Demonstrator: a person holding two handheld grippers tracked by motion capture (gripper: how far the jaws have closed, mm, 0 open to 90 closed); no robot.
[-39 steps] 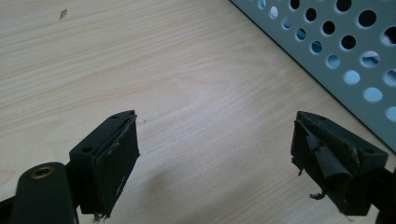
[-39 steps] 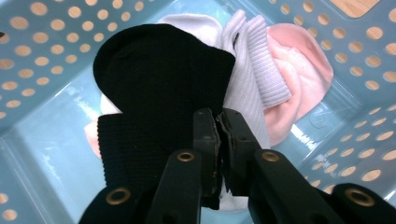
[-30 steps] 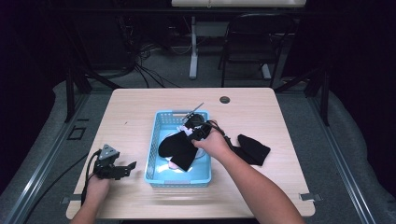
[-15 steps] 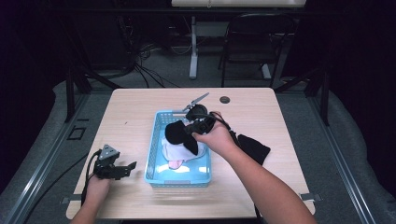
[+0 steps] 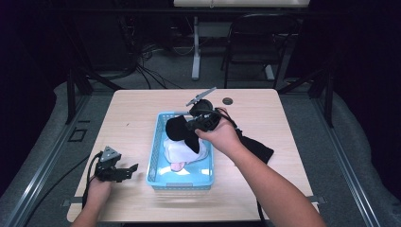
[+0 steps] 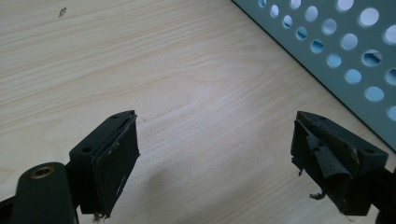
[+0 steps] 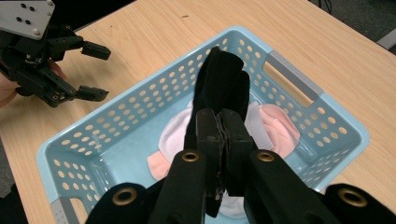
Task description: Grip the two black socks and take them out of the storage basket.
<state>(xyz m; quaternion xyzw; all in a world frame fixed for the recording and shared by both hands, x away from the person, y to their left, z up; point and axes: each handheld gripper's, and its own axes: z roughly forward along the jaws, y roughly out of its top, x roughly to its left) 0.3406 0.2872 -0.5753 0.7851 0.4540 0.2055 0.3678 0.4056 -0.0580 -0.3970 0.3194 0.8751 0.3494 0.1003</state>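
Right gripper (image 7: 223,126): jaws pinched tight on a soft black sock (image 7: 219,81), which hung limp above the basket.
Basket (image 5: 156,156): pale blue perforated plastic, rectangular, holding crumpled white-and-pink socks (image 5: 182,151).
Left gripper (image 5: 124,171): jaws spread wide, empty, low over the light woodgrain table (image 5: 132,113) beside the basket.
Second black sock (image 5: 257,150): flat on the tabletop, right of the basket.

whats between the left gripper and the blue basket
Nothing: in the high view only bare wooden table separates the left gripper from the blue basket. The left gripper view shows the same bare wood before the basket wall.
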